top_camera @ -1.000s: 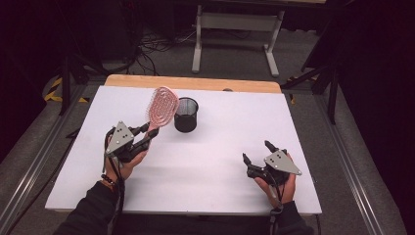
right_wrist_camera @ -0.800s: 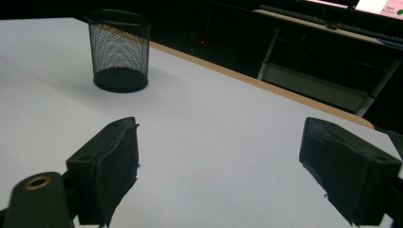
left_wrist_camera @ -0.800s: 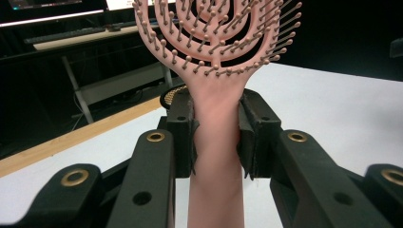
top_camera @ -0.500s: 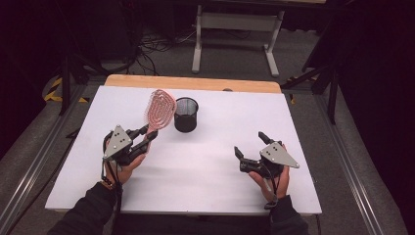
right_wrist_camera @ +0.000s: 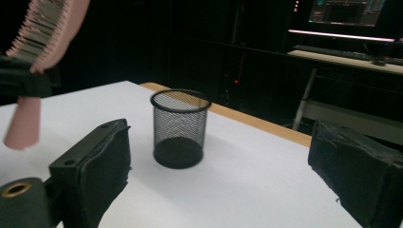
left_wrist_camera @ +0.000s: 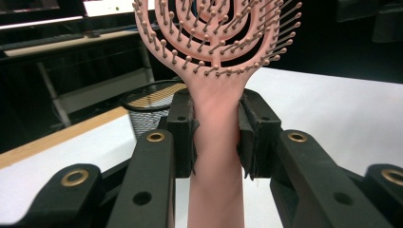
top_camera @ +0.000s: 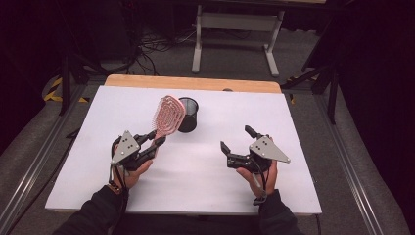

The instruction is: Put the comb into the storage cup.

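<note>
A pink hairbrush (top_camera: 169, 115) stands tilted upward above the white table (top_camera: 293, 127), bristles facing me. My left gripper (top_camera: 155, 139) is shut on its handle (left_wrist_camera: 216, 142), both pads pressing the sides just under the head. A black mesh cup (top_camera: 188, 115) stands upright just right of the brush head; it looks empty in the right gripper view (right_wrist_camera: 179, 128). My right gripper (top_camera: 236, 138) hovers over the table's right half, pointing toward the cup. Its jaws have just been opening, and nothing lies between them (right_wrist_camera: 218, 166).
A wooden strip (top_camera: 195, 83) runs along the table's far edge. Beyond it stand a white desk frame (top_camera: 235, 29) and cables on the floor. A desk with a monitor (right_wrist_camera: 347, 14) sits far behind the cup. Metal rails (top_camera: 34, 166) flank the table.
My right gripper has risen and moved left and forward toward the cup, jaws spread wider. The left hand holds the brush in nearly the same place, its head tipped slightly lower.
</note>
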Tool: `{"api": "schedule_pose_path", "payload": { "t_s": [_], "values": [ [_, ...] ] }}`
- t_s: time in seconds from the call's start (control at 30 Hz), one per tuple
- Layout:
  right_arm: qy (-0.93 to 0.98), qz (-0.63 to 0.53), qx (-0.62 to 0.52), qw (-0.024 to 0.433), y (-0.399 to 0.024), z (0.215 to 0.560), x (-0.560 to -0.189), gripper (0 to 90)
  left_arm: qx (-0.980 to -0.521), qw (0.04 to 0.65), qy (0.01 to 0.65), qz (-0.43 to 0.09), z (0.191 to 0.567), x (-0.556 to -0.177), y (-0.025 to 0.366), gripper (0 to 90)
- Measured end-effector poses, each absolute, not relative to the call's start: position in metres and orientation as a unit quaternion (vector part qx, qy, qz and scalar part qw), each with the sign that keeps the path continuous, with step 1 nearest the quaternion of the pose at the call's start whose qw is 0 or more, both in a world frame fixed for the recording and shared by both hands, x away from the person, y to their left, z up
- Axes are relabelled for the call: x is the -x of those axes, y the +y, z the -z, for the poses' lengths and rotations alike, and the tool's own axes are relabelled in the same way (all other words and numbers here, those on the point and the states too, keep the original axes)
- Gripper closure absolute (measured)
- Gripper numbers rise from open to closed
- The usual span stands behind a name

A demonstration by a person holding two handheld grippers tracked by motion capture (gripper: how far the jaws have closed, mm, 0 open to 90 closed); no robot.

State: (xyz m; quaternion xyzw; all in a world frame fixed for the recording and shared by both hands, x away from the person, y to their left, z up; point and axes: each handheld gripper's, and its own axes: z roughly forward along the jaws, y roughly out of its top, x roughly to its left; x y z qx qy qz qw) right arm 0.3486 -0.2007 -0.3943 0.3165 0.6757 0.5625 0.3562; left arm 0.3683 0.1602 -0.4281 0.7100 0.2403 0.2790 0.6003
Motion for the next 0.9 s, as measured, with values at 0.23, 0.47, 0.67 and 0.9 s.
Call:
{"api": "schedule_pose_path", "payload": {
  "t_s": [0.23, 0.47, 0.67, 0.9],
  "values": [
    [0.686, -0.581, -0.297, 0.321, -0.182, 0.389, -0.350, 7.1, -0.719, 0.599, 0.227, -0.271, 0.432, -0.364, 0.150, 69.8],
    [0.690, -0.598, -0.277, 0.300, -0.162, 0.376, -0.348, 5.6, -0.733, 0.592, 0.208, -0.262, 0.435, -0.358, 0.138, 69.8],
    [0.693, -0.608, -0.266, 0.283, -0.147, 0.372, -0.349, 5.5, -0.741, 0.589, 0.197, -0.255, 0.439, -0.354, 0.130, 69.8],
    [0.692, -0.606, -0.273, 0.283, -0.135, 0.372, -0.349, 9.5, -0.749, 0.585, 0.186, -0.250, 0.443, -0.350, 0.121, 69.8]
  ]
}}
